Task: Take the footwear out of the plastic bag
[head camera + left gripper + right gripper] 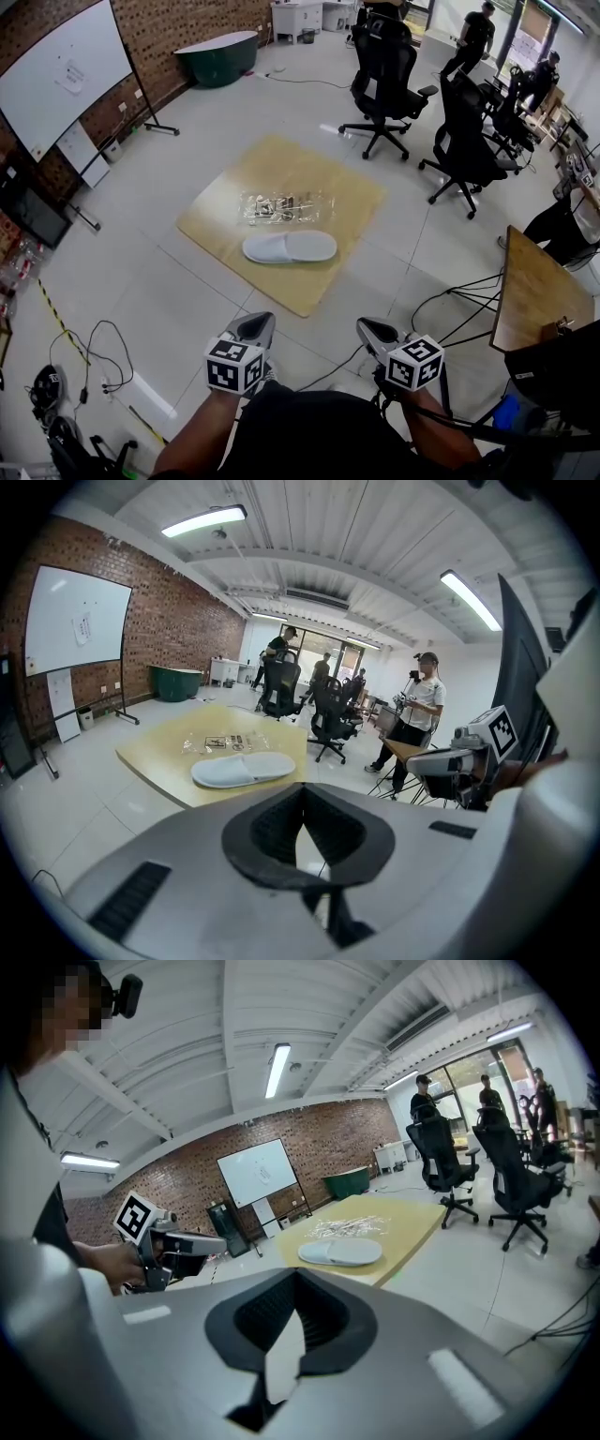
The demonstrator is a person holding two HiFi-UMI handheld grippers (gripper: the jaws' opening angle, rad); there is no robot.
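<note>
**Head view: slipper out of the bag, both claws shut**

Head view looks steeply down on a pale floor (141,272) with a tan board (281,155) lying on it. A white slipper (289,247) rests on the board, set crosswise and close to the board's near edge. Just behind it lies a clear bag (286,206), flat and marked with dark print. Whether anything is inside the bag is hard to tell from this height. Slipper and bag lie near each other but do not seem to touch.

The left claw (255,325) and right claw (373,330) are held low near the person's body, side by side and well apart from the board. Two black chairs (384,70) stand beyond the board, and a whiteboard (61,70) stands by the brick wall.

In the left gripper view, the left claw (302,794) has its jaws together at the tips with nothing between them. Slipper (244,769), bag (217,743) and board (150,747) lie ahead, and the right claw (422,761) shows at the right.

In the right gripper view, the right claw (298,1279) is likewise fully closed and empty. Slipper (340,1252) and bag (349,1227) lie ahead on the board (412,1218). The left claw (217,1243) shows at the left.
</note>
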